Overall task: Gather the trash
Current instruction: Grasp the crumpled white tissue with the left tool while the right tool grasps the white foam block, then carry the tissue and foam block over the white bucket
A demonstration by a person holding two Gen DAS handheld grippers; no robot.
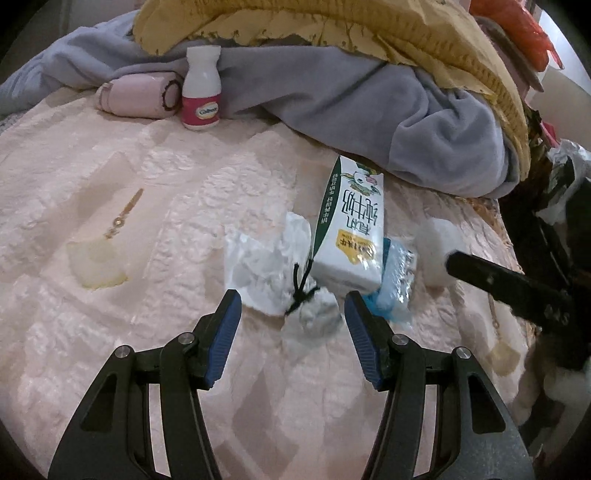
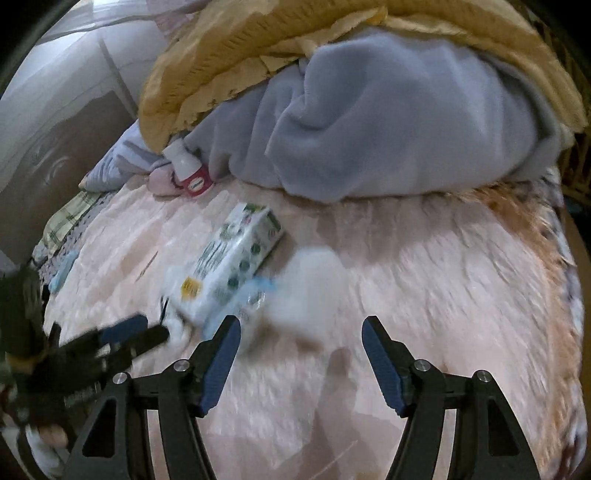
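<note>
On the pink bedspread [image 1: 110,332] lie a white and green milk carton [image 1: 351,225], crumpled white tissue [image 1: 266,266] with a black string [image 1: 301,291], a blue plastic wrapper [image 1: 397,280] and a white wad [image 1: 437,243]. My left gripper [image 1: 293,306] is open, its tips just short of the tissue, nothing between them. My right gripper [image 2: 301,328] is open and empty, just short of the white wad [image 2: 306,284]; the carton [image 2: 236,254] is to its upper left. Its black finger shows in the left wrist view [image 1: 498,280].
A white bottle with a red label [image 1: 201,88] and a pink pouch [image 1: 133,96] stand at the back by a grey blanket [image 1: 369,110] and yellow quilt [image 1: 332,22]. A clear packet with a gold pendant [image 1: 99,258] lies left. Dark clutter [image 1: 554,206] lies beyond the bed's right edge.
</note>
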